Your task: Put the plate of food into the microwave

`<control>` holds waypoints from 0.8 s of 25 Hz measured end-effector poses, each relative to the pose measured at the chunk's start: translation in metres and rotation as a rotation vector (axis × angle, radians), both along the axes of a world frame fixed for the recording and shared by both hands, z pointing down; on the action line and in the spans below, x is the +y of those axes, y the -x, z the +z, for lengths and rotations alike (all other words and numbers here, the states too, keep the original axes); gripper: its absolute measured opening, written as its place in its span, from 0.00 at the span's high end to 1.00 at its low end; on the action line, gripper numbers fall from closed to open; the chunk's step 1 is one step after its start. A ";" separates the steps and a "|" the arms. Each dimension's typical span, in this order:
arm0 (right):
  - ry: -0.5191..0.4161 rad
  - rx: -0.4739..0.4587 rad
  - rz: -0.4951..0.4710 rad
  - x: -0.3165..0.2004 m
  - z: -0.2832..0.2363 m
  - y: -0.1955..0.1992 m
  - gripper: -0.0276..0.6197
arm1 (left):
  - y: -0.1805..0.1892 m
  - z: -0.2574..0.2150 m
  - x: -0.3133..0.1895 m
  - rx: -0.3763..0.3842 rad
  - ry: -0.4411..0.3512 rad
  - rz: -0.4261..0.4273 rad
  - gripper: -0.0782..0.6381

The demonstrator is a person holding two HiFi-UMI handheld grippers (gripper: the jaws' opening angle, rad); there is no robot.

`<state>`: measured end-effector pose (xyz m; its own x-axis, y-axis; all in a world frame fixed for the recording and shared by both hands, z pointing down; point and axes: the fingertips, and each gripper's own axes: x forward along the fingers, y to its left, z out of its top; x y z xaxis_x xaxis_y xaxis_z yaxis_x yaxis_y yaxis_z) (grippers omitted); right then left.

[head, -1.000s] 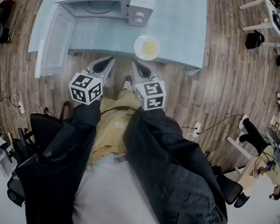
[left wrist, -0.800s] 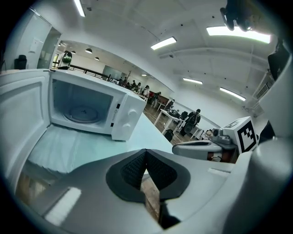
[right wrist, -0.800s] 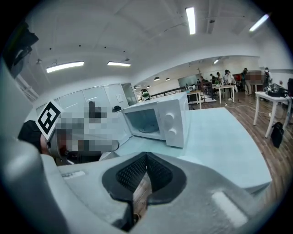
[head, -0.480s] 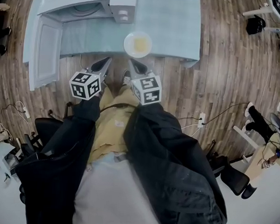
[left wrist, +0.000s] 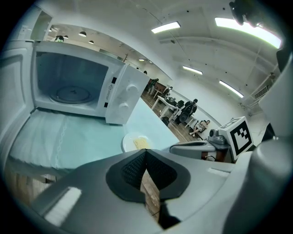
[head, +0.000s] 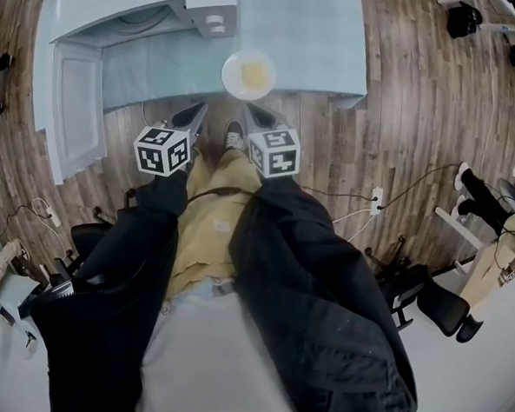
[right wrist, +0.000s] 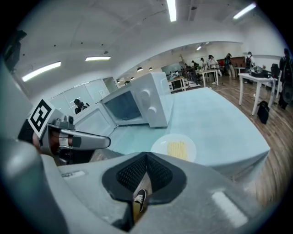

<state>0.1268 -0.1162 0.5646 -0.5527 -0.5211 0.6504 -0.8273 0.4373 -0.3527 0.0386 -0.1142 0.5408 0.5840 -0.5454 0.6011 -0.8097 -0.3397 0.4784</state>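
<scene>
A white plate (head: 248,74) with yellow food (head: 254,73) sits at the near edge of the pale blue table (head: 319,48). The plate (right wrist: 174,148) lies just ahead of my right gripper, and the left gripper view shows the same plate (left wrist: 136,142). The white microwave (head: 139,15) stands at the table's back left with its door (head: 72,115) swung wide open; its cavity (left wrist: 68,87) is empty. My left gripper (head: 196,112) and right gripper (head: 253,113) hover side by side short of the table edge, both shut with nothing in them.
The person's legs and a shoe (head: 235,138) are under the grippers on the wood floor (head: 419,124). Office chairs (head: 438,308) and cables lie to the right and left. People and desks (right wrist: 206,68) stand far behind the table.
The table, plate and microwave have slid up and left in the head view; the grippers stay together before the table edge and look slightly nearer the plate. Jaws unchanged.
</scene>
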 end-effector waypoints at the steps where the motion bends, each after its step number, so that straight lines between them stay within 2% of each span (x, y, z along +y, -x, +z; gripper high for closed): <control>1: 0.017 0.004 0.010 0.000 0.008 -0.001 0.95 | 0.001 0.005 0.003 0.000 0.014 0.005 0.89; 7: 0.093 0.009 0.084 -0.004 0.046 -0.008 0.95 | 0.006 0.030 0.018 0.004 0.075 0.016 0.89; 9: 0.115 0.012 0.105 -0.005 0.055 -0.009 0.89 | 0.010 0.035 0.023 0.006 0.086 0.014 0.89; 14: 0.160 0.023 0.165 -0.006 0.076 -0.013 0.86 | 0.017 0.043 0.029 0.014 0.102 -0.002 0.89; 17: 0.196 0.032 0.236 -0.005 0.090 -0.024 0.83 | 0.020 0.046 0.033 0.015 0.106 -0.007 0.89; 20: 0.245 -0.021 0.329 -0.003 0.102 -0.032 0.80 | 0.024 0.048 0.038 0.015 0.112 -0.014 0.89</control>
